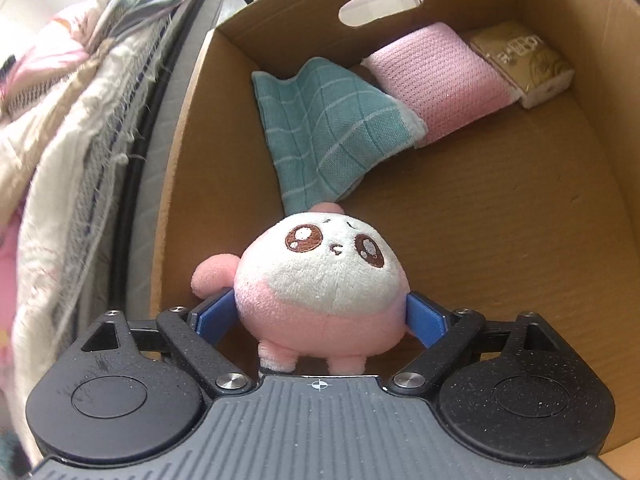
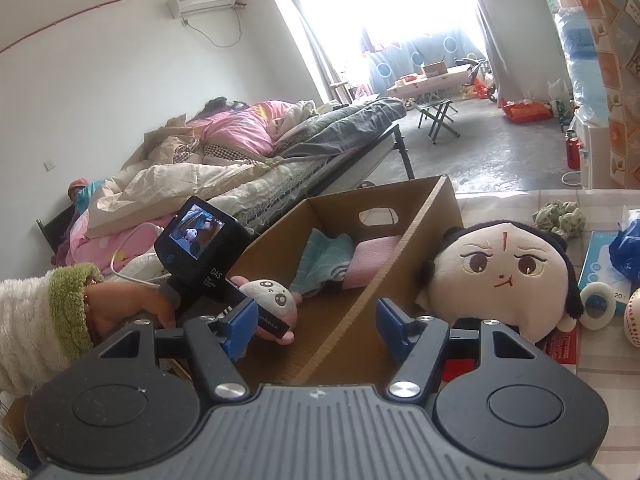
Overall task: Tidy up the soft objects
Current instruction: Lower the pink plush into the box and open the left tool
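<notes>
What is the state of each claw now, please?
Left claw: around the pink plush toy above the cardboard box; grip cannot be told.
Right claw: open, empty.

The right gripper (image 2: 316, 330) hangs open over the cardboard box's (image 2: 404, 248) rim. The left gripper (image 2: 256, 312) brings a pink plush (image 2: 276, 300) inside. A dark-haired doll (image 2: 500, 276) sits beside the box.

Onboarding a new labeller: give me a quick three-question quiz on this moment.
1. True or false: the pink plush sits between the left gripper's fingers.
2. Which lies outside the cardboard box? A teal cloth; B pink towel; C dark-haired plush head.
3. Fill in: the right gripper is ___, with nothing between its fingers.

Key: 1 true; 2 C; 3 open.
</notes>
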`<state>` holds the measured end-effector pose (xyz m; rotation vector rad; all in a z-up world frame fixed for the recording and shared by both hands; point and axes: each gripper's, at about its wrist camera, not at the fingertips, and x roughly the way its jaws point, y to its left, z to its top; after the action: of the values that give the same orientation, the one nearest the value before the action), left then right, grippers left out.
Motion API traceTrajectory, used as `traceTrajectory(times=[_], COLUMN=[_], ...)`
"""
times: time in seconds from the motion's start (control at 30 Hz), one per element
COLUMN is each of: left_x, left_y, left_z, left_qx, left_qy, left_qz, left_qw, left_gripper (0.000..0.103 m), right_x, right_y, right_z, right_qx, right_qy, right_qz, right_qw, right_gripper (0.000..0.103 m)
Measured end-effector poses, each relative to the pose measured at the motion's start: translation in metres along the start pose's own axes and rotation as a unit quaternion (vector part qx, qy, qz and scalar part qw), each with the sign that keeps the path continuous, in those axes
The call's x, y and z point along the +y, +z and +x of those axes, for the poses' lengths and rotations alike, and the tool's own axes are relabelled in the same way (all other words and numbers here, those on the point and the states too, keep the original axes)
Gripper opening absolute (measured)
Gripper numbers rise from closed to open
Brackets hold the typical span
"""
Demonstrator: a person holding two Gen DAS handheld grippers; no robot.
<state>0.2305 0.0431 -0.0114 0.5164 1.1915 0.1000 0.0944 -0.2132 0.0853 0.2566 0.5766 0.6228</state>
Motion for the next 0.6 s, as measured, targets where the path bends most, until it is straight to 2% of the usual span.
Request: traceTrajectory(times=[0.17, 0.33, 0.5, 0.6], left_x=[-0.005, -0.004, 0.003, 0.001], left_y=[-0.004, -0.006, -0.011, -0.013], left_z=[-0.011, -0.029, -0.051, -0.051], left_qx=[-0.02, -0.051, -0.074, -0.076], left_qy=[0.009, 0.022, -0.01, -0.016], left_qz=[0.018, 0.027, 0.014, 0.016], left_qw=[0.9996, 0.9981, 0.9972, 0.9968], left_gripper=[0.096, 0.097, 0.097, 0.097], right_x=[-0.003, -0.008, -0.009, -0.01], right_y=[-0.006, -0.008, -0.01, -0.012], right_z=[0.0, 0.0, -0.002, -0.004], right_qx=[0.003, 0.006, 0.004, 0.004], right_qy=[0.0, -0.002, -0.004, -0.006], right_qz=[0.003, 0.009, 0.016, 0.023], right_qw=[1.0, 1.0, 1.0, 1.0], right_gripper=[0.068, 0.068, 0.068, 0.068])
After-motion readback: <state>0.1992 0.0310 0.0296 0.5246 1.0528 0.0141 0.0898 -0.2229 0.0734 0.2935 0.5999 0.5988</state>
